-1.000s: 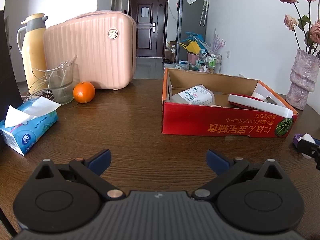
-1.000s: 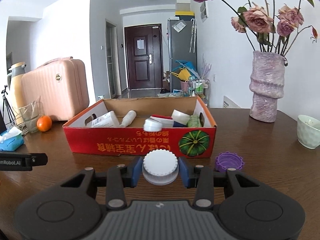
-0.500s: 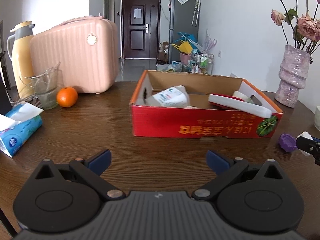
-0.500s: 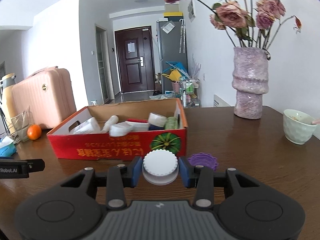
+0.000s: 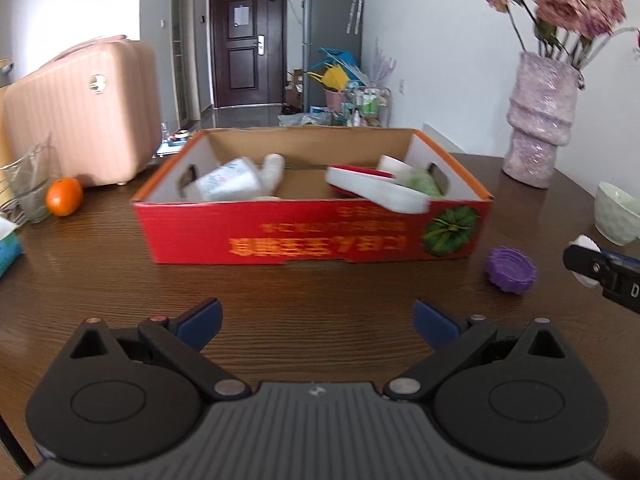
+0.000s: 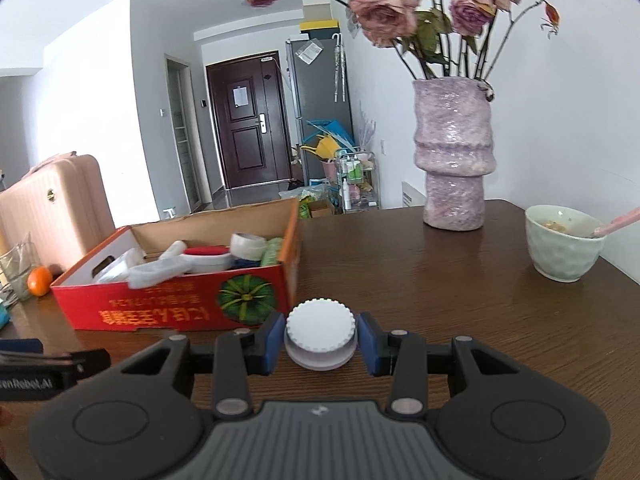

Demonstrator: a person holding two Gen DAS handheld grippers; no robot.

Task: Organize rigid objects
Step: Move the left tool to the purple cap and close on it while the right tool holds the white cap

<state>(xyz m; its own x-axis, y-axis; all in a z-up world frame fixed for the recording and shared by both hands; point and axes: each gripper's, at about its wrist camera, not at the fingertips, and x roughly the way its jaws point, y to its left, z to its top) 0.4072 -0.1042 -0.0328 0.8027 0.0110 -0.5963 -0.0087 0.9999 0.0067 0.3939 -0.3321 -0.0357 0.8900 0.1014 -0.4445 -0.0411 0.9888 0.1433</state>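
White ribbed plastic lid (image 6: 320,330) sits clamped between the right gripper (image 6: 320,342) pads. The left gripper (image 5: 316,318) jaws stand wide apart, empty, above the dark wooden table (image 5: 320,288). Beyond: purple ribbed cap (image 5: 511,269), then red cardboard box (image 5: 312,236).

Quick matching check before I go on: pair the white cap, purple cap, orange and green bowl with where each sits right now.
Things:
1. white cap
2. purple cap
3. orange
4. green bowl

Places:
A. on the table beside the glass pitcher
B. between the right gripper pads
C. on the table right of the vase
D. on the table off the red box corner

Pairs: 1-B, 2-D, 3-A, 4-C
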